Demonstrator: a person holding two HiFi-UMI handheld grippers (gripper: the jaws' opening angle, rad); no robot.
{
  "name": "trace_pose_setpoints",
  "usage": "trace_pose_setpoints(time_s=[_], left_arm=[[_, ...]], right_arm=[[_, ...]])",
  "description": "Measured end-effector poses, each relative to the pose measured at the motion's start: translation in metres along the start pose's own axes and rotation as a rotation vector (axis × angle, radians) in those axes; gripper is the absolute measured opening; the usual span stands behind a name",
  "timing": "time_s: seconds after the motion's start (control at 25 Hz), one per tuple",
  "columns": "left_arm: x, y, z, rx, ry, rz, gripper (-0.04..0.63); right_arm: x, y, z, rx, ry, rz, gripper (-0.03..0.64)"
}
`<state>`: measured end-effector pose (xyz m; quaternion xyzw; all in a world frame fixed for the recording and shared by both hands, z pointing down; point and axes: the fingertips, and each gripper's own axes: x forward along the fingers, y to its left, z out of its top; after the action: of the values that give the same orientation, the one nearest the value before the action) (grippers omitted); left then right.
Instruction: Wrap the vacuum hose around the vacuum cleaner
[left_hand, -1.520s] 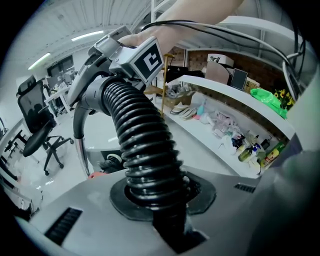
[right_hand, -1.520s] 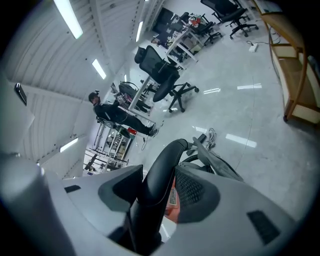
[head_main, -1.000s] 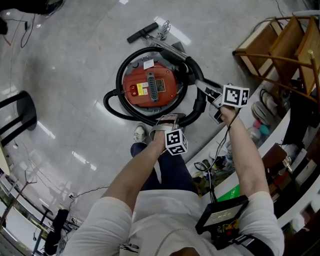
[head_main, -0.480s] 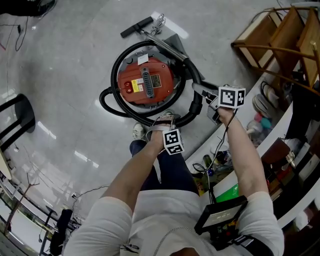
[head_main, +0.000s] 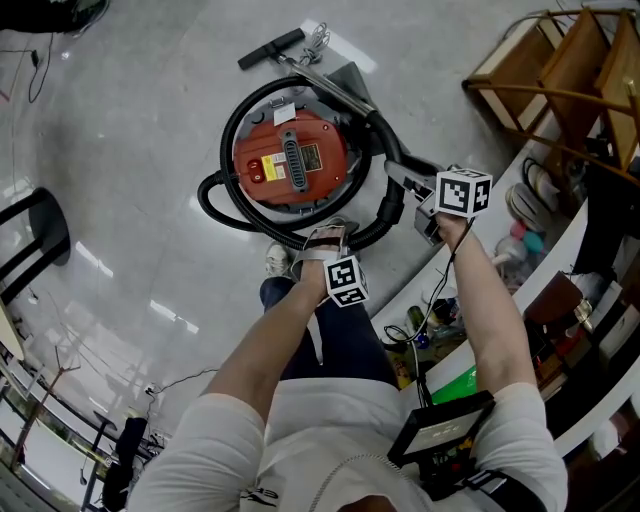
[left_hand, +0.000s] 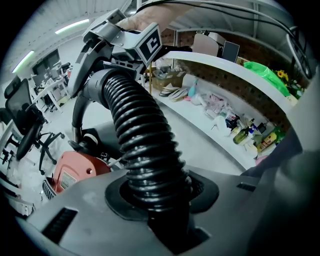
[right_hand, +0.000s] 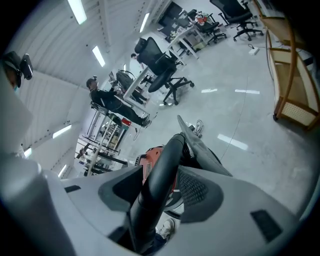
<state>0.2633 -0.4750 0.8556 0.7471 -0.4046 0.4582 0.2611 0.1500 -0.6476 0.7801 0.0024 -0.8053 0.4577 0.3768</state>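
The red vacuum cleaner (head_main: 290, 158) stands on the floor with the ribbed black hose (head_main: 228, 205) looped round its body. My left gripper (head_main: 325, 238) is at the near side of the cleaner. In the left gripper view the hose (left_hand: 135, 125) runs up between its pads, which still touch it while the jaws are opening. My right gripper (head_main: 418, 205) is to the cleaner's right, shut on the hose's smooth black end tube (right_hand: 160, 170). Beyond that tube I see the red cleaner (right_hand: 150, 162).
A black T-shaped bar (head_main: 270, 48) and a metal wand lie behind the cleaner. Wooden furniture (head_main: 560, 80) and a cluttered white counter (head_main: 545, 260) stand close on the right. A shoe (head_main: 278, 265) is just below the hose. A black chair (head_main: 35, 225) stands at the left.
My left gripper has moved a little closer to the cleaner with the hose, drawing the near loop in. The right gripper has barely shifted.
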Motion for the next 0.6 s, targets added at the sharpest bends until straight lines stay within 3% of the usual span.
trace_pose_setpoints(time_s=[0.6], left_arm=[[-0.032,0.023,-0.002,0.021,-0.029,0.077,0.138]], right_arm=[[-0.021,-0.002,0.002,0.013,-0.035,-0.07,0.209]])
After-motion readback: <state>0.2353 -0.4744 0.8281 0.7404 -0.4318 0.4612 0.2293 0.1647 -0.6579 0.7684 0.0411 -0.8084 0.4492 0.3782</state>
